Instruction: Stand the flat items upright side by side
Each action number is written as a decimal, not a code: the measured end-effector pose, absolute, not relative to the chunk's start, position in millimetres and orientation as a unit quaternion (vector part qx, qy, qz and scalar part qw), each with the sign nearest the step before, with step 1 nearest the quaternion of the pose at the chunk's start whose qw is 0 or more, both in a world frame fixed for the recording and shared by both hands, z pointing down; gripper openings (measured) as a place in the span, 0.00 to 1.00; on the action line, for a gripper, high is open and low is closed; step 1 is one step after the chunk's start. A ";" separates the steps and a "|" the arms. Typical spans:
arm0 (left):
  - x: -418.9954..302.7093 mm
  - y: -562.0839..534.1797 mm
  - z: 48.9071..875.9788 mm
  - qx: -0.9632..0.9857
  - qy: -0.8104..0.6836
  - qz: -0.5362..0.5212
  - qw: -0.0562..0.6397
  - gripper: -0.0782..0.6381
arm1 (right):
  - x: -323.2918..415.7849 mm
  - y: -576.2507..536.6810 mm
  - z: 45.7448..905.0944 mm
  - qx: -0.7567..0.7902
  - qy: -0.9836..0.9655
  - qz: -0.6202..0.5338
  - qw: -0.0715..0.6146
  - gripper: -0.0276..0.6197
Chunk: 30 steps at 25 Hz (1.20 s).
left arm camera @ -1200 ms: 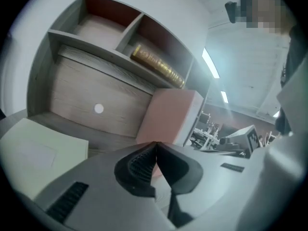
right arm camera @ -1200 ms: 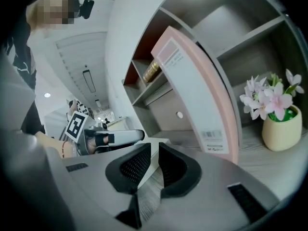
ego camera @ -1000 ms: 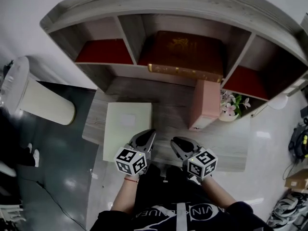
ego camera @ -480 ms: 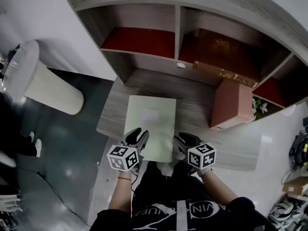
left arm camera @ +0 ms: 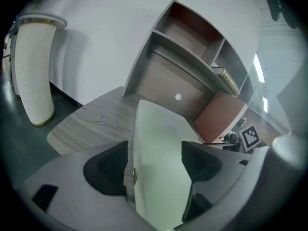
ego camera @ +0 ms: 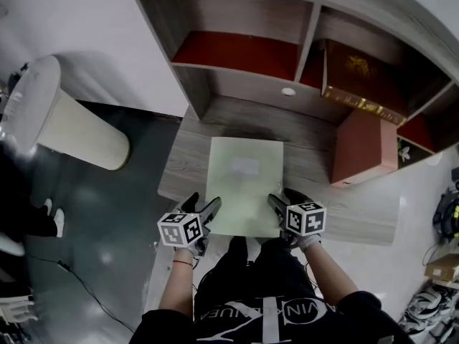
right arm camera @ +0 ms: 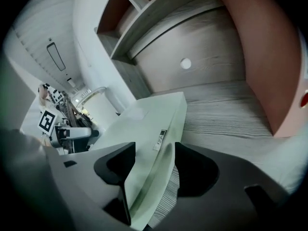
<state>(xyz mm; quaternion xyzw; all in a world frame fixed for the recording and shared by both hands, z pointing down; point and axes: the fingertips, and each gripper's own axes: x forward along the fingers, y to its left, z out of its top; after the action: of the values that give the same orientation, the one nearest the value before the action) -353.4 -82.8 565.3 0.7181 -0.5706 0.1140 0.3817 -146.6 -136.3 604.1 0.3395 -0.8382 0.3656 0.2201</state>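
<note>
Green book (ego camera: pixel 244 185) lay flat on tabletop (ego camera: pixel 188 165), near the front edge, not yet stood up. Pink box (ego camera: pixel 364 149) stood upright to its right, apart. L tool (ego camera: pixel 204 205) & R tool (ego camera: pixel 285 199) sat at the near corners. Both jaws had just opened wide, w/ book edge between, not gripped.

Head cam looks steeply down over the bench (ego camera: pixel 188 165) and shelf unit (ego camera: pixel 192 84). The left tool (ego camera: pixel 203 206) and right tool (ego camera: pixel 285 199) cams sit low, super close at the pale green folder (ego camera: pixel 244 192)'s near corners, facing the shelves. All three share that folder.
</note>
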 end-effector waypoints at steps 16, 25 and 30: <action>-324.6 -42.6 605.9 0.757 -0.455 0.129 0.452 0.59 | -151.9 -136.5 609.9 0.345 -0.831 0.386 0.205 0.42; -314.9 -17.7 606.7 0.750 -0.436 0.097 0.487 0.57 | -152.3 -131.7 611.5 0.304 -0.849 0.367 0.229 0.42; -309.3 -6.0 606.8 0.745 -0.429 0.082 0.504 0.55 | -151.3 -127.8 610.9 0.284 -0.857 0.357 0.238 0.42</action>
<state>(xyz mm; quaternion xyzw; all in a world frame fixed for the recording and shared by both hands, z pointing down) -309.3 -6.0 606.8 0.7448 -0.4292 0.0824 0.5042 -151.3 -127.8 610.9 0.2842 -0.8572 0.3575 0.2380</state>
